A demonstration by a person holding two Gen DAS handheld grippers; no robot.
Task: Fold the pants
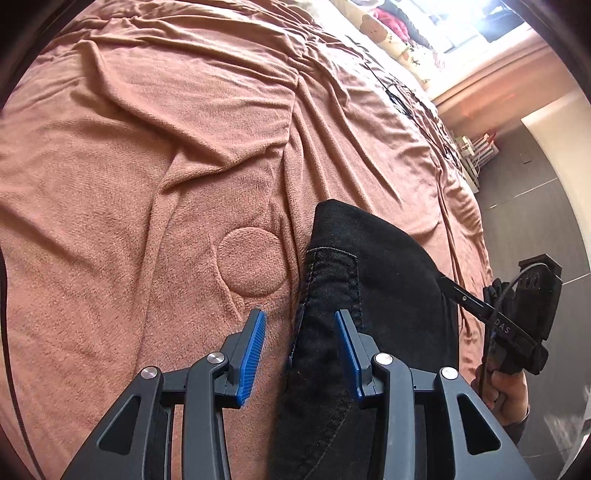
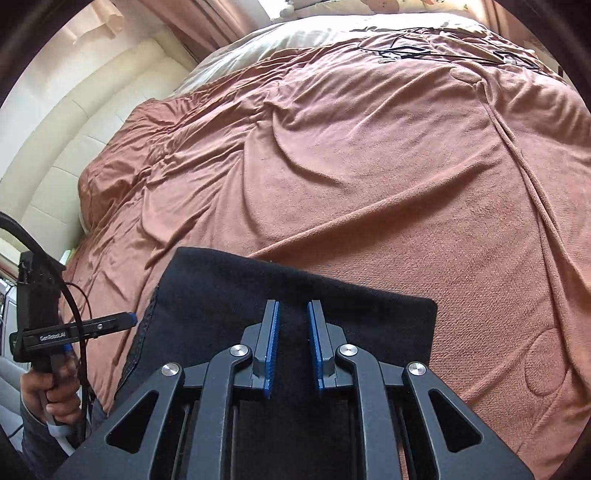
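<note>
The black denim pants (image 1: 369, 295) lie folded in a thick bundle on a big bed covered with a soft, wrinkled, rust-brown fleece blanket (image 1: 147, 166). The bundle sits near the edge of the bed closest to the person. In the left wrist view, the left gripper (image 1: 300, 350) hangs over the left side of the pants, where a stitched seam runs along the cloth. Its two blue ribbed pads (image 1: 251, 354) stand apart with a wide gap, and they do not squeeze the cloth. A round stitched circle (image 1: 253, 262) shows in the blanket just beside the pants. In the right wrist view, the right gripper (image 2: 293, 345) hangs over the middle of the pants (image 2: 229, 295). Its blue pads (image 2: 271, 350) are close together with a thin gap, and I cannot tell if any cloth is pinched between them. A hand (image 2: 48, 391) holds the handle of the left gripper at the left edge of that view. Thin black cables (image 2: 406, 51) lie on the far side of the blanket, and a cream pillow (image 1: 391, 33) with a little bear print rests past them.
</note>
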